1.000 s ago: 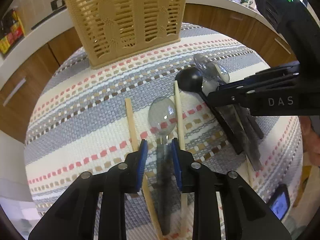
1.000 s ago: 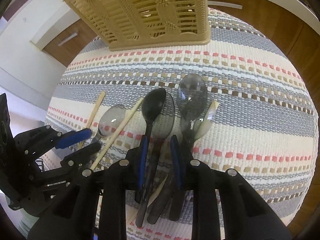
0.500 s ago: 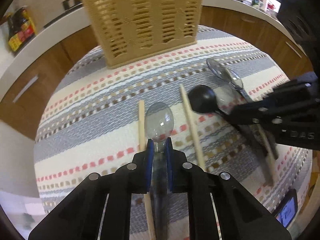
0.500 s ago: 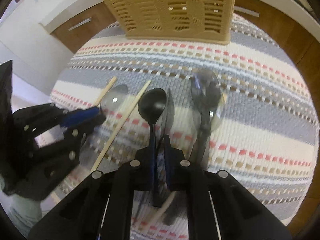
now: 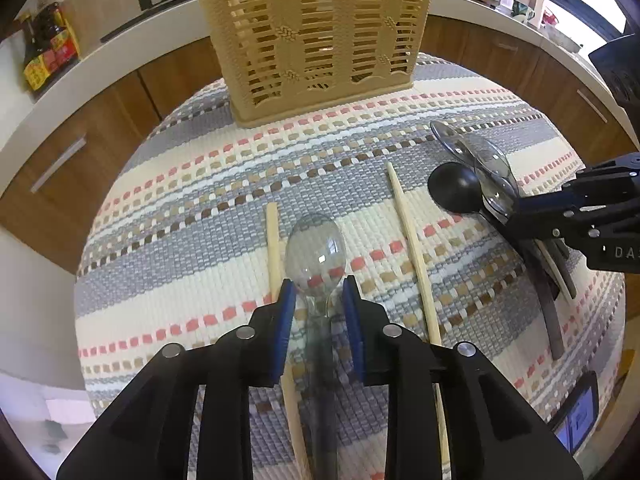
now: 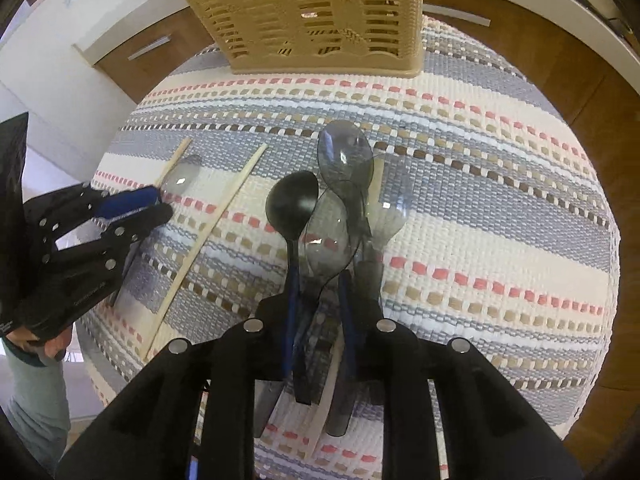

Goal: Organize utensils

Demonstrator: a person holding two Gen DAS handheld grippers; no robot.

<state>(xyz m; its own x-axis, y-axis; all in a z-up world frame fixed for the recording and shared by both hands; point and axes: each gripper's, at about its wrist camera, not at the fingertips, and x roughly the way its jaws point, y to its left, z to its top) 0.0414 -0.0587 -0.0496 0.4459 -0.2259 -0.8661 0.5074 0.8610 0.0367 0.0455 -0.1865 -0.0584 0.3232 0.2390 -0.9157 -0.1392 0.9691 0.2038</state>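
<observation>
- The left gripper [image 5: 319,300] pointed steeply down at the mat [image 5: 192,240], its blue pads [image 5: 285,320] a narrow way apart after just opening; the neck of a clear spoon [image 5: 316,252] lay between them, and a gap showed on each side, so the pads did not press on it.
- That clear spoon was see-through plastic, bowl toward twelve o'clock, handle running back under the gripper toward six; the mat's red dashes showed through its bowl.
- Two pale chopsticks flanked it: one [image 5: 273,248] just beside the bowl at nine o'clock, the other [image 5: 412,248] a little apart at three o'clock, both running roughly twelve to six.
- The right gripper [image 6: 319,292] also pointed down, its jaws narrow and just opened; between them lay the handles of a heap of spoons, and whether the pads touched any I could not tell.
- In the heap, a black spoon [image 6: 292,204] sat at eleven o'clock of the jaws, a smoky clear spoon [image 6: 326,236] at twelve with its bowl overlapping the rest, and a darker tinted spoon [image 6: 344,152] farther out at twelve.
- A beige slatted basket [image 5: 316,32] stood upright on the mat at twelve o'clock, well apart from both grippers.
- The mat was woven in grey and cream stripes with red and brown dashes.
</observation>
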